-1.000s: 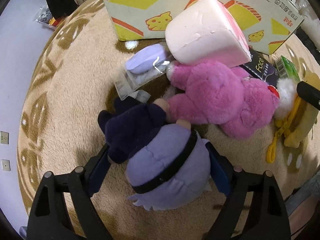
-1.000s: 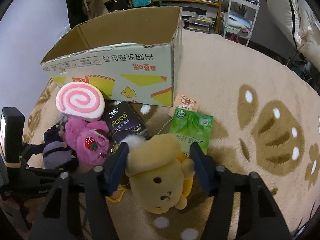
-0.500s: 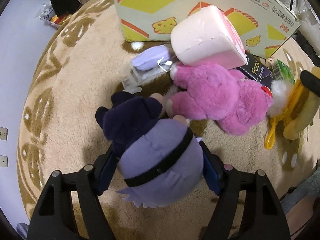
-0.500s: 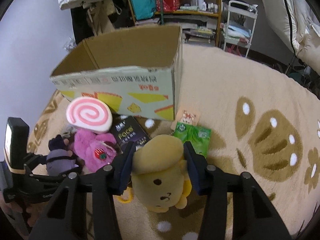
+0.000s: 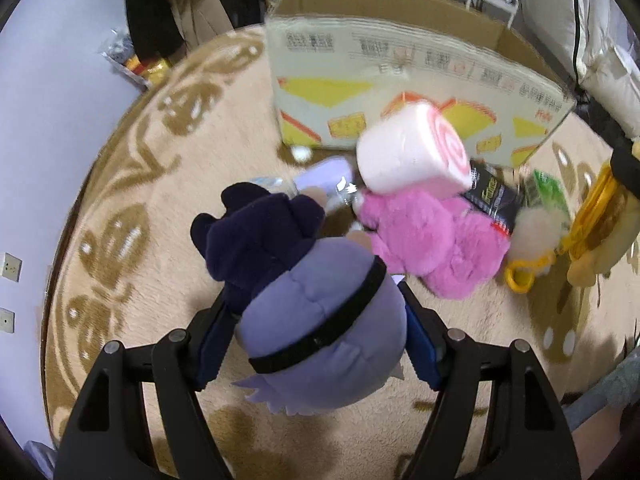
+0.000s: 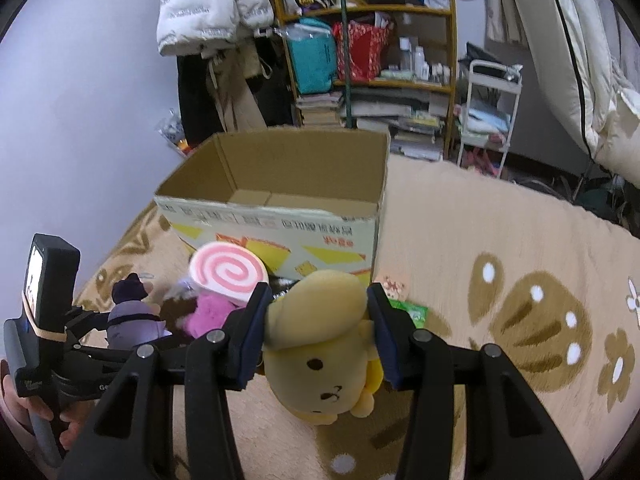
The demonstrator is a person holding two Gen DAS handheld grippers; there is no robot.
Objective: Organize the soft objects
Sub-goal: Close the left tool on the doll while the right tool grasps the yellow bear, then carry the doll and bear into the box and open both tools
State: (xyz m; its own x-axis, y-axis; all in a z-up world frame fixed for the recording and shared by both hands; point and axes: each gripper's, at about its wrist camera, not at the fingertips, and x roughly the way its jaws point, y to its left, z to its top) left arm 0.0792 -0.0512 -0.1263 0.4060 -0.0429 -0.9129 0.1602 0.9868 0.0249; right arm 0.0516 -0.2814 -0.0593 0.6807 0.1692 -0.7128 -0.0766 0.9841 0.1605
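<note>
I'm pinching a plush in each claw. Left gripper (image 5: 320, 334) is clamped on the purple doll (image 5: 316, 320), pads squeezing its lilac body from both sides, dark head pointing toward frame centre. Right gripper (image 6: 316, 338) is clamped on the yellow bear (image 6: 320, 354) at the head, its body dangling below the pads at lower centre of the right view.

Step in hand, as I'm reading it: both toys are grabbed and riding above the rug (image 6: 500, 240), heading for the box (image 6: 280, 204). The box is sitting open at mid-frame in the right view, nothing visible inside (near-wall floor is hidden). In the left view it's filling the upper centre.

Left on the rug, lower left of the right view, just in front of the box: pink plush (image 5: 432, 240) and the swirl roll (image 5: 412, 152) resting against it. Flat packs beside them: black pack (image 5: 488, 196), green pack (image 6: 412, 314) (probably not soft items, so I'm ignoring those).

Next move is calling for:
- carrying both claws up and forward over the near wall
- clearing the rim first, since the bear is hanging low
- spreading the jaws only once each toy is above the opening
- keeping the two claws apart so they aren't colliding over the box
</note>
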